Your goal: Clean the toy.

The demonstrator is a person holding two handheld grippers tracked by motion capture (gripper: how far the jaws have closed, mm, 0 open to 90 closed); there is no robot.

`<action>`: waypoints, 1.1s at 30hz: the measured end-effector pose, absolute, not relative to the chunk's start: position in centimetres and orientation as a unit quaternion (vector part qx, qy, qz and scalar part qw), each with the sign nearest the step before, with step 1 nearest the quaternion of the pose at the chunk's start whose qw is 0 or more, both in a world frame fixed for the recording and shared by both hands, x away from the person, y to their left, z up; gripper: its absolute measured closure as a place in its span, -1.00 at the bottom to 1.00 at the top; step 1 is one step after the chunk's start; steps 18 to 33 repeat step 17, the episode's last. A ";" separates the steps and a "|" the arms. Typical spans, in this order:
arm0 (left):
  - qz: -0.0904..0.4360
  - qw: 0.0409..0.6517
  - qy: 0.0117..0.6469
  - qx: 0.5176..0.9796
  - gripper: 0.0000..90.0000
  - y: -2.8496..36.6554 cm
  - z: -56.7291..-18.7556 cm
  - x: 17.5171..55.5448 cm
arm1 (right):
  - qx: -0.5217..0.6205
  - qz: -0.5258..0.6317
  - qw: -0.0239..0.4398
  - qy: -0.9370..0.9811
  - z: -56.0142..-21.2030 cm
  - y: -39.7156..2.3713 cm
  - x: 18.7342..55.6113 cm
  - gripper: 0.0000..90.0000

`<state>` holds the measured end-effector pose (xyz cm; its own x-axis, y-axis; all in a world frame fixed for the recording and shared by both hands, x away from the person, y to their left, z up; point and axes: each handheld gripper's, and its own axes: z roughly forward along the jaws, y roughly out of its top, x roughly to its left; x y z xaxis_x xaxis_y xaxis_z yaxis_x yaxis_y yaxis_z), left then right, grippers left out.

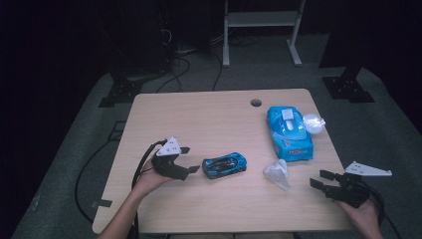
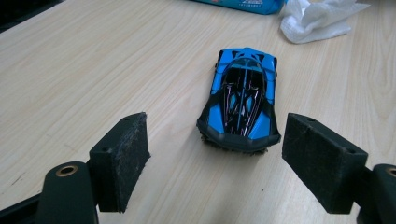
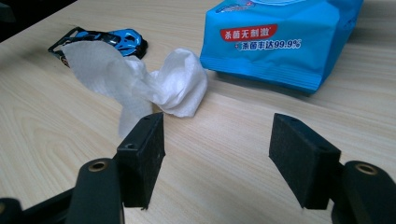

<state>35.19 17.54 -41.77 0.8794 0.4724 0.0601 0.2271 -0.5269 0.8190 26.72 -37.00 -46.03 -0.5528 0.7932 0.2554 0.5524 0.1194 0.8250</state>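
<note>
- Pale wood table (image 1: pixel 199 114) under me, dark floor and cables beyond it.
- My left gripper (image 1: pixel 186 160) hangs just beside the blue toy car (image 1: pixel 224 165), jaws spread wide and empty, the car's end right ahead of the gap in the left gripper view (image 2: pixel 242 100).
- That car looks light, rigid and glossy to me, likely to slide or roll on its wheels; I would pinch it across the flanks, low and near the middle, not over the sloped roof.
- Near it lies a crumpled white wipe (image 1: pixel 277 174), soft and limp; any fold should do for a hold.
- My right gripper (image 1: pixel 320 180) rests near the wipe, released, nothing between its pads (image 3: pixel 144 156).
- Farther back, the blue wipes pack (image 1: pixel 288 132) lies flat with its lid flap showing; what is left inside I cannot tell.
</note>
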 end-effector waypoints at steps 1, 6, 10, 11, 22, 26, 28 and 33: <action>0.137 0.443 0.205 0.862 -0.51 17.6 -41.8 35.1 | 0.456 0.483 0.125 0.737 -46.1 -37.0 26.7 -0.23; 0.140 0.440 0.206 0.863 -0.53 17.9 -41.6 34.8 | 0.456 0.486 0.126 0.735 -46.2 -37.1 26.7 -0.24; 0.139 0.445 0.212 0.859 -0.53 18.2 -41.8 34.6 | 0.456 0.489 0.124 0.733 -46.3 -37.1 26.6 -0.24; 0.138 0.445 0.213 0.859 -0.53 18.4 -41.9 34.5 | 0.456 0.490 0.124 0.733 -46.3 -37.1 26.6 -0.24; 0.138 0.443 0.218 0.859 -0.54 18.8 -42.3 34.2 | 0.455 0.494 0.124 0.731 -46.4 -37.2 26.7 -0.24; 0.138 0.443 0.218 0.859 -0.54 18.8 -42.3 34.2 | 0.455 0.494 0.124 0.731 -46.4 -37.2 26.7 -0.24; 0.138 0.443 0.218 0.859 -0.54 18.8 -42.3 34.2 | 0.455 0.494 0.124 0.731 -46.4 -37.2 26.7 -0.24; 0.138 0.443 0.218 0.859 -0.54 18.8 -42.3 34.2 | 0.455 0.494 0.124 0.731 -46.4 -37.2 26.7 -0.24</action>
